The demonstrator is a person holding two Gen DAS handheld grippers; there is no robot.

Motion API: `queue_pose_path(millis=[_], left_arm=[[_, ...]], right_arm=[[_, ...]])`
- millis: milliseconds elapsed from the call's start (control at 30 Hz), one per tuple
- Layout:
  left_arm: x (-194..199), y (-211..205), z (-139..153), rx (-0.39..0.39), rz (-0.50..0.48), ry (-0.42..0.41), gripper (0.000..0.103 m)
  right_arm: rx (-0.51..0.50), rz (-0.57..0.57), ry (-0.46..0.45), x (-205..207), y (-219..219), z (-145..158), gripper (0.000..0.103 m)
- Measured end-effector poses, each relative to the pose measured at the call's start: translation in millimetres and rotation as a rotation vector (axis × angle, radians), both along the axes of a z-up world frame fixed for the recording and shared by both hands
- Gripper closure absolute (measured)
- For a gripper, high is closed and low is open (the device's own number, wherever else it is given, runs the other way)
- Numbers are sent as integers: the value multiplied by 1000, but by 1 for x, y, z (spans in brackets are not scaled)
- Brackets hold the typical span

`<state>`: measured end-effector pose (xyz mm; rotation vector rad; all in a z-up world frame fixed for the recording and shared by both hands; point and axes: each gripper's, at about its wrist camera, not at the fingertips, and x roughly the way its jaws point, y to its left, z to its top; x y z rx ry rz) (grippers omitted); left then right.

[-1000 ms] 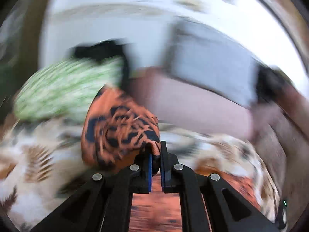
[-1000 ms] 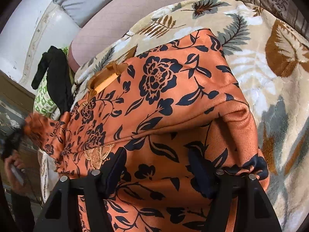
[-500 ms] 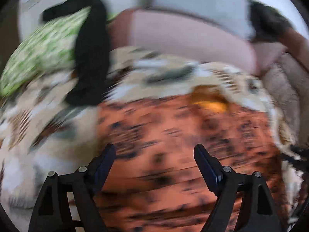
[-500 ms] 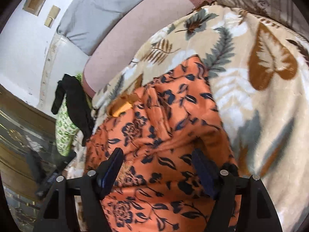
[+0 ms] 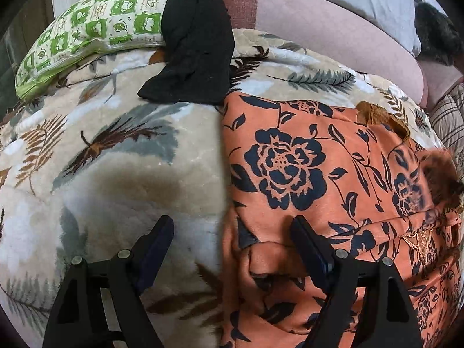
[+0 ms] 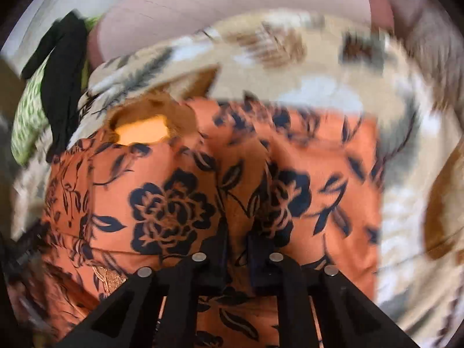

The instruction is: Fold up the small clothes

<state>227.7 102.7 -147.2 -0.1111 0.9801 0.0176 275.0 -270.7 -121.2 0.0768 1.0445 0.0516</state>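
On the leaf-patterned beige plush blanket (image 5: 116, 174), the orange garment with navy flower print (image 5: 319, 174) is spread. At left, the left gripper (image 5: 232, 232), jaws released and wide, has been lowered over the garment's edge, nothing clamped. At right, the right gripper (image 6: 236, 240) has just been clenched on a raised pleat of the garment; a fold is judged underway.

Home bedroom: blanket (image 5: 121, 174), pillow (image 5: 87, 26)
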Motion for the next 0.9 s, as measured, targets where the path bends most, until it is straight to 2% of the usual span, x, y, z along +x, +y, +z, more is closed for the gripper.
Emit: queue_pose_path(millis=[67, 133, 200, 233, 300, 333, 400, 500, 567, 633, 700, 733, 767, 833, 867, 900], left_arm=[[-1, 1, 5, 9, -2, -23, 20], [-4, -2, 12, 11, -5, -60, 20], [-1, -6, 10, 24, -12, -46, 20], [2, -8, 5, 45, -18, -12, 20], [5, -8, -1, 69, -20, 15, 18], [6, -6, -2, 67, -18, 14, 18], [6, -4, -1, 64, -10, 14, 18], [6, -6, -2, 79, -6, 15, 18], [6, -8, -2, 84, -2, 13, 17], [6, -8, -1, 83, 3, 22, 17], [3, -6, 5, 82, 2, 31, 18], [-1, -5, 12, 86, 1, 13, 18], [-6, -4, 18, 87, -1, -15, 18], [-8, -5, 20, 99, -1, -47, 17], [-5, -6, 15, 106, -5, -14, 17], [-2, -7, 9, 105, -10, 28, 17]], right_arm=[[-84, -30, -118, -20, -1, 31, 92], [-81, -65, -97, -23, -11, 24, 90], [-77, -49, 21, -12, -18, -16, 75], [-48, -53, 126, -8, -24, -41, 52], [59, -109, 50, -19, -38, -33, 50], [102, -158, 24, -23, -46, -23, 43], [183, -204, -41, -28, -56, -2, 42], [369, -150, -96, -23, -60, 20, 37], [519, -103, -81, -9, -60, 13, 33], [618, -78, -4, 18, -63, -15, 29], [611, -182, 65, 35, -81, -46, 32], [663, -237, 39, 34, -93, -48, 36], [720, -289, -22, 26, -101, -40, 35], [761, -238, -97, 21, -96, -28, 30], [725, -181, -82, 25, -86, -29, 22], [616, -174, 11, 34, -78, -43, 22]])
